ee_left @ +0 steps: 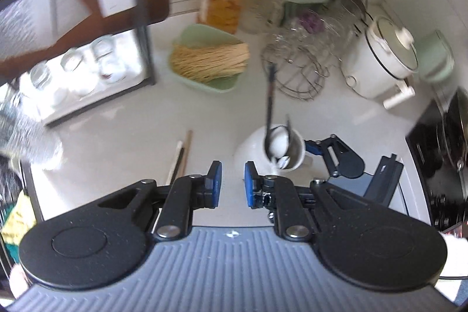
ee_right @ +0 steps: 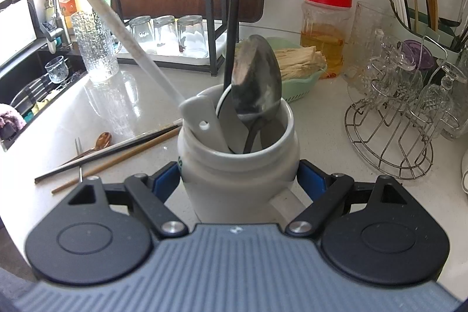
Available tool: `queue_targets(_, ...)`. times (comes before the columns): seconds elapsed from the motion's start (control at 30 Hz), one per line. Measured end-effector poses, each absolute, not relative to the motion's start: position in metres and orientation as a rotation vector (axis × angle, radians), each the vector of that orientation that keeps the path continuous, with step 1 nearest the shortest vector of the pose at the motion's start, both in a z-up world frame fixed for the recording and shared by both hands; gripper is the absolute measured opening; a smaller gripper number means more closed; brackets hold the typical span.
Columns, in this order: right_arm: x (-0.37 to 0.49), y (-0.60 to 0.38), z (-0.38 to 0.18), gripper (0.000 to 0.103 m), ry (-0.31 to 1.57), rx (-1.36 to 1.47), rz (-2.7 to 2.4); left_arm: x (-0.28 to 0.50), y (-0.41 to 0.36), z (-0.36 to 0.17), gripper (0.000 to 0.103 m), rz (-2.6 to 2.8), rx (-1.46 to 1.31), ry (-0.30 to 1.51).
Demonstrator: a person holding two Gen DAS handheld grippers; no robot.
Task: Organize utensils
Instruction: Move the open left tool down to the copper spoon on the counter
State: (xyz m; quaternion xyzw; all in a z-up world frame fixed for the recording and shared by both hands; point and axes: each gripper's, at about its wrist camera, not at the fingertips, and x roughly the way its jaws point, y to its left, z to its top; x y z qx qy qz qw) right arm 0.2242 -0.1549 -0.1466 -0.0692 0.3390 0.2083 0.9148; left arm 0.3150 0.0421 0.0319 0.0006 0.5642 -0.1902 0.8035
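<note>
Right gripper [ee_right: 238,183] pinches white mug [ee_right: 238,165] mid-counter, spoons inside. Left gripper [ee_left: 233,183] slightly spread, empty (nearer one). Loose chopsticks [ee_right: 108,155] lie left of mug toward sink edge, long axis running toward mug.

White mug [ee_right: 238,165] upright on bench [ee_right: 321,136] — holds steel spoon [ee_right: 257,78], white ladle [ee_right: 117,28]; chopsticks [ee_right: 117,154] lie flat beside.

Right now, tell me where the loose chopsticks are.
In the right wrist view the chopsticks lie flat on the counter, left of the white mug that the right gripper clamps, beside a small copper spoon.
</note>
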Motion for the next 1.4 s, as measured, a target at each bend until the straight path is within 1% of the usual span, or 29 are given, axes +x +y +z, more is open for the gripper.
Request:
queue_targets(0.23, 0.226, -0.154, -0.146, 0.089, 0.715, -0.142, 0.418, 0.294, 0.082, 0.007, 0.019, -0.343, -0.089, 1.151)
queue_targets(0.43, 0.226, -0.151, -0.144, 0.089, 0.732, -0.144, 0.401, 0.281, 0.113, -0.036, 0.019, -0.29, -0.114, 1.122)
queue_targets(0.8, 0.227, -0.146, -0.142, 0.089, 0.765, -0.139, 0.352, 0.274, 0.139, -0.124, 0.019, -0.291, -0.035, 1.097)
queue_targets(1.07, 0.228, -0.142, -0.141, 0.089, 0.782, -0.131, 0.308, 0.285, 0.143, -0.159, 0.019, -0.319, 0.018, 1.08)
queue_targets(1.23, 0.227, -0.139, -0.141, 0.089, 0.786, -0.124, 0.282, 0.291, 0.145, -0.169, 0.029, -0.335, 0.004, 1.076)
queue_targets(1.4, 0.225, -0.138, -0.142, 0.089, 0.787, -0.116, 0.264, 0.291, 0.142, -0.177, 0.031, -0.343, 0.025, 1.087)
